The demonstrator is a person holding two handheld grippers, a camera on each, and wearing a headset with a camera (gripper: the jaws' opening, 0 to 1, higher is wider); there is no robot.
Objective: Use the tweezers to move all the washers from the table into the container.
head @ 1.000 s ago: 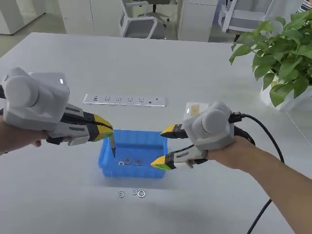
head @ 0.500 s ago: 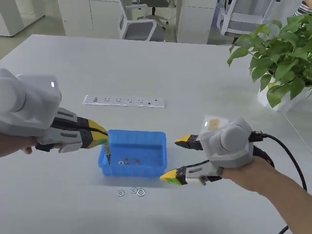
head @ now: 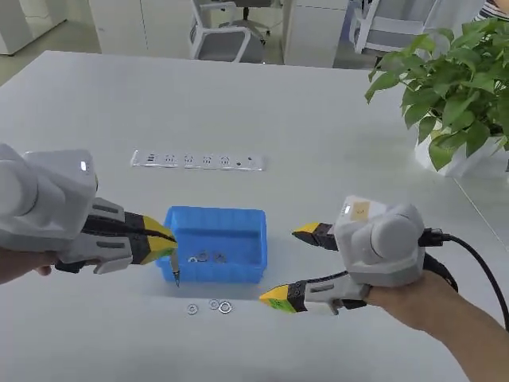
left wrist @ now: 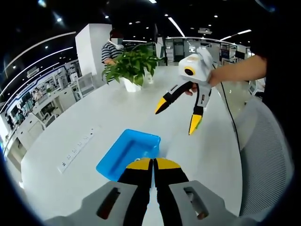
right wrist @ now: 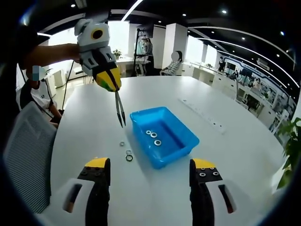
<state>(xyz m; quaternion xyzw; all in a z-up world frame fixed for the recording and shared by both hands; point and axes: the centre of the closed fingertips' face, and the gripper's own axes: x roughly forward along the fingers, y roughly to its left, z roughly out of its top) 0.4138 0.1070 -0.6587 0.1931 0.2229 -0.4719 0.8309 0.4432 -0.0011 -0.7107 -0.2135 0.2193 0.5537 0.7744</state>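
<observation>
Left gripper (head: 169, 237) has pulled back, clamped on the tweezers (head: 175, 269), so their tips now hang at the container's (head: 215, 222) near-left edge instead of inside it. Three washers (head: 209, 306) lie just past the tips on open table (head: 119, 334). Over on the far side of the container, the right gripper (head: 282, 264) sits with its jaws spread wide, well clear.

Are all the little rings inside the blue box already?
No, three washers lie on the table just in front of the blue container, outside its wall.

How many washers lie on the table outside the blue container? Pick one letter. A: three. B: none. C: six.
A: three washers lie in a small cluster on the table, just in front of the near wall of the blue container.
</observation>
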